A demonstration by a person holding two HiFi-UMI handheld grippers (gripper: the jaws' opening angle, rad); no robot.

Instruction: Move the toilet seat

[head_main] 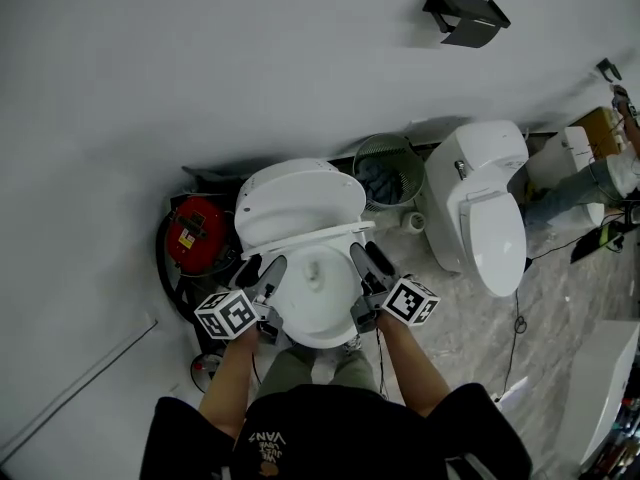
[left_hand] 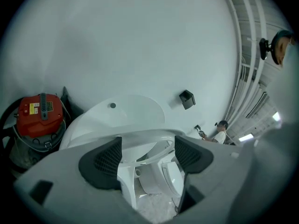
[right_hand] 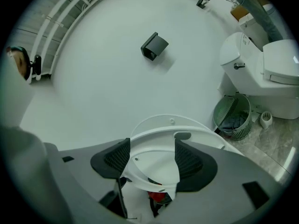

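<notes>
The white toilet seat (head_main: 300,239) stands part-raised over the bowl (head_main: 322,308), with the lid (head_main: 300,198) upright behind it against the wall. My left gripper (head_main: 262,266) is at the seat's left side and my right gripper (head_main: 367,251) at its right side, both fingertips just under its edge. In the left gripper view the seat (left_hand: 140,137) runs across the tips of the wide-apart jaws of that gripper (left_hand: 147,151). In the right gripper view the seat's underside (right_hand: 156,146) fills the gap of that gripper (right_hand: 152,157). No pad visibly presses on it.
A red canister vacuum (head_main: 195,233) sits left of the toilet, a green mesh bin (head_main: 385,173) to its right. A second toilet (head_main: 485,203) stands further right, with a person (head_main: 600,180) beyond it. A black holder (head_main: 465,15) hangs on the wall. Cables lie on the marble floor (head_main: 480,338).
</notes>
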